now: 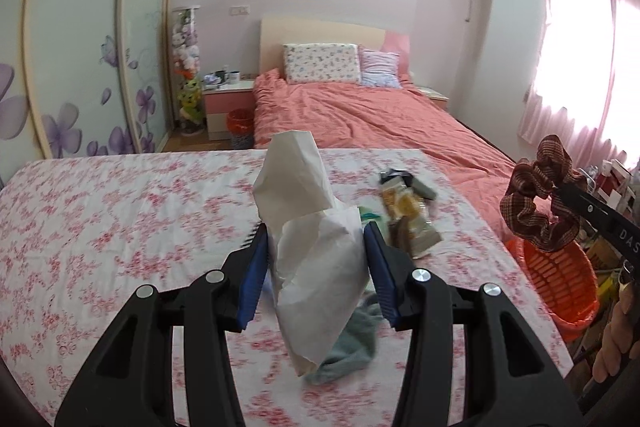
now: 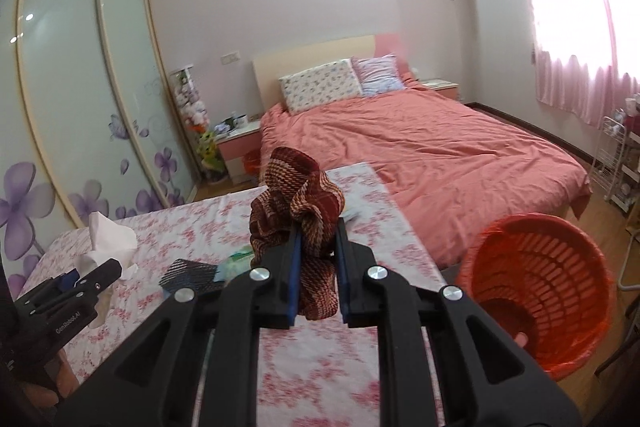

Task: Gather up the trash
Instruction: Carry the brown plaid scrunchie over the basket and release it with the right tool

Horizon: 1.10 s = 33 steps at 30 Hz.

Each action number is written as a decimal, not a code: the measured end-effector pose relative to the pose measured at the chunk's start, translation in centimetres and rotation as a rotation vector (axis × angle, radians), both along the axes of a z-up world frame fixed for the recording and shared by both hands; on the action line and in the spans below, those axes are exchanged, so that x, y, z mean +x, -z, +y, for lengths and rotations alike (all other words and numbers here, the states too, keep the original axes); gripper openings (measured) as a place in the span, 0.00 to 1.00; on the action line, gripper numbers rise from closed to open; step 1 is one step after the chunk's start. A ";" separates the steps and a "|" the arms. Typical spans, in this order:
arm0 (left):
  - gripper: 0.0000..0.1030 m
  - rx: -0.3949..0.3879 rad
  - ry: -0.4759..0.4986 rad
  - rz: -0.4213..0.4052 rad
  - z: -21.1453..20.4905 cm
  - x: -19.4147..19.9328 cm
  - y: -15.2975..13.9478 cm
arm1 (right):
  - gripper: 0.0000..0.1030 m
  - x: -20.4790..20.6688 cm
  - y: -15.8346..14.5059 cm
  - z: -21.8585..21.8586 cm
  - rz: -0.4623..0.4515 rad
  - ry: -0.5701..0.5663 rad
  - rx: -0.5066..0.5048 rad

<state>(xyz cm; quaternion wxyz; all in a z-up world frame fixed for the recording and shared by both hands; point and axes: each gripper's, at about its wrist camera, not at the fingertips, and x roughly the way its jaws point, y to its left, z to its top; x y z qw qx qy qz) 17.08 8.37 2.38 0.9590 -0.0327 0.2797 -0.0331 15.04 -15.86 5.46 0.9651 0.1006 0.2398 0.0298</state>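
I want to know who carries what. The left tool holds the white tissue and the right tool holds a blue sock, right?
Almost. The left tool does hold the white tissue, but the right tool holds a brown checked scrunchie, not a blue sock. The right wrist view shows it.

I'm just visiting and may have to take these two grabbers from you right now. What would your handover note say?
Left gripper: clamped on a crumpled white tissue, lifted off the floral-sheeted table.
Right gripper: clamped on a brown checked fabric scrunchie, beside the orange slotted plastic bin.
Done: both pieces picked up.
Left: drop both in the bin, then sort through the snack wrappers and teal cloth.
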 end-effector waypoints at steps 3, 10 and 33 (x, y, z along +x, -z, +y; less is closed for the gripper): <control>0.47 0.007 0.032 -0.006 -1.6 0.0 -0.2 | 0.15 -0.7 -0.2 -1.6 -0.010 0.029 -0.001; 0.47 0.020 0.117 -0.011 -5.8 0.4 -0.7 | 0.15 -2.3 0.1 -4.8 -0.027 0.103 -0.019; 0.47 0.014 0.474 0.012 -22.9 0.8 0.5 | 0.15 -6.7 3.1 -18.7 -0.020 0.366 0.022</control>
